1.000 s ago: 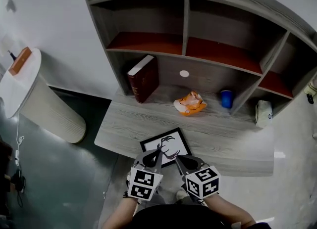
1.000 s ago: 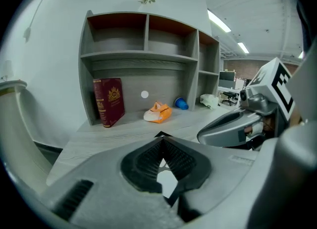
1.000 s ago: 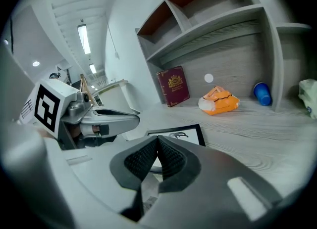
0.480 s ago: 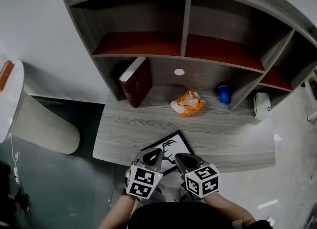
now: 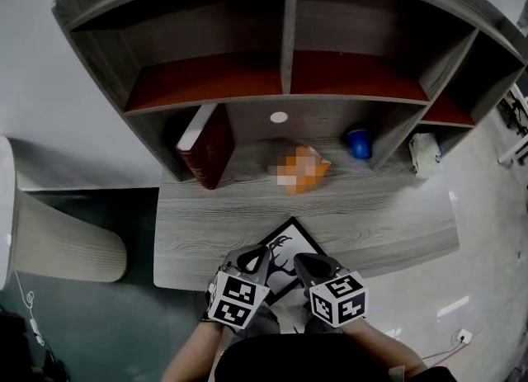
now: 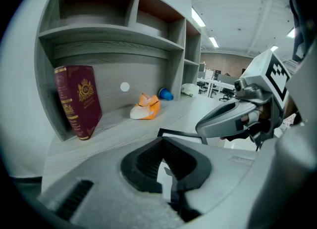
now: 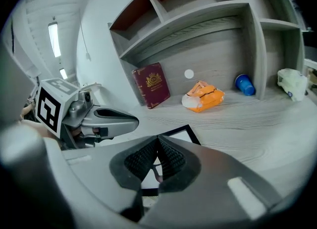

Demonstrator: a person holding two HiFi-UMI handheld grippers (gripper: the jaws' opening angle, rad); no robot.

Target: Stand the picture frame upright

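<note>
The frame (image 5: 285, 246) lies flat on the grey tabletop (image 5: 214, 215), at its near edge and about midway along it. It is turned cornerwise, with one corner pointing far toward the shelf unit (image 5: 287, 50). It has a black border around a white picture with a dark antlered drawing.

Both grippers hang side by side over the near part of the frame and point down at it. The left gripper (image 5: 262, 250) has its jaws together with nothing between them. Its own view shows the white picture just beyond the closed tips. The right gripper (image 5: 299, 259), just right of it, also has its jaws pressed together and empty, with the frame's far corner (image 7: 181, 133) showing past them. Whether either tip touches the frame cannot be told.

Far back on the tabletop, under the shelves, a maroon book (image 5: 205, 145) leans at the left. An orange bag (image 5: 301, 167) lies near the middle and a blue cup (image 5: 358, 143) stands to its right. A white bundle (image 5: 425, 155) sits at the far right.
</note>
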